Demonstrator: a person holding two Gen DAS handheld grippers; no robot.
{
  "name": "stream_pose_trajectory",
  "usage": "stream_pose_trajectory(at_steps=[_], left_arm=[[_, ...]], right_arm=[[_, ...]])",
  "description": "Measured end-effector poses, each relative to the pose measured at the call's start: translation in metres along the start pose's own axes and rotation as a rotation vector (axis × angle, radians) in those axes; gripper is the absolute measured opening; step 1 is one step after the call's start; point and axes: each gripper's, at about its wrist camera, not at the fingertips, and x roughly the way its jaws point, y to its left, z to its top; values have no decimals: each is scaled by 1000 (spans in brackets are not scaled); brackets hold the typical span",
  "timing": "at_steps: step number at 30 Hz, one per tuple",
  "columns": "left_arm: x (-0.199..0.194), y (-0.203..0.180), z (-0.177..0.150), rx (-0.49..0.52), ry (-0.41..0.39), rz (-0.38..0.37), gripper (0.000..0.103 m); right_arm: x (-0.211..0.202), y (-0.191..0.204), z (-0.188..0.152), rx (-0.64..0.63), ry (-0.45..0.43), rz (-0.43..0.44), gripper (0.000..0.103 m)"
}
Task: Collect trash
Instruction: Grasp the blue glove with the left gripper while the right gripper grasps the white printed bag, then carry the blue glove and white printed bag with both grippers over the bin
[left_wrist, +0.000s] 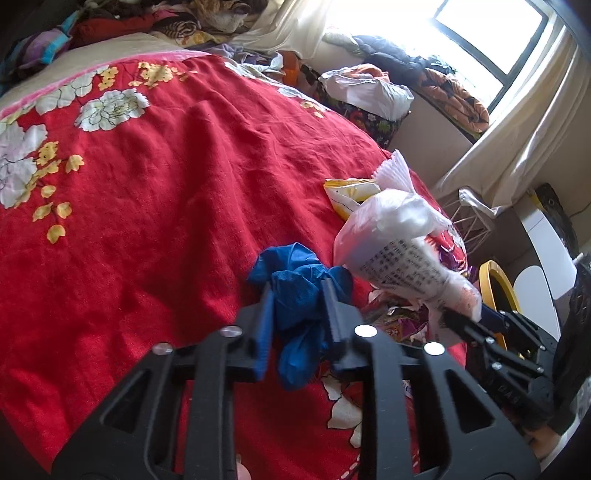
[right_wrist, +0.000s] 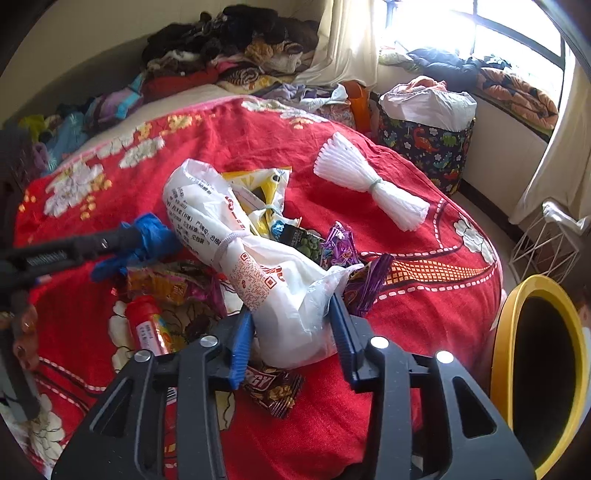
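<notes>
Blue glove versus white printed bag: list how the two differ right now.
The blue glove is small, crumpled and plain; the white printed bag is much larger, translucent, covered in text and tied with a band. The left gripper is shut on the glove; the right gripper clamps the bag's bottom end. The glove sits to the left of the bag. Both are soft trash on the red blanket.

Red floral blanket on bed; clothes pile; dinosaur-print basket.
</notes>
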Motion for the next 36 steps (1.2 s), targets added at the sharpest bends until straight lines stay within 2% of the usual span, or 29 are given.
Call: stream_pose_trajectory(at_steps=[2,4,11,16,36], left_arm=[[-2,0,0,-3,-11,-5,5],[-7,-1,2,0,-31,-8,4],[-41,-14,15,24,-151,-21,3],[-57,-34,23,57,-190,-51,3],[-64,-101,15,209,-185,-149,3]], right_arm=[[-8,-5,-3,38,-25,39,33],[-15,-8,-3,63,-47,54,33],[-42,-16,-3,132,-129,90,32],[-58,-24,0,178,-169,105,32],[-98,-73,-9,299,-249,71,32]])
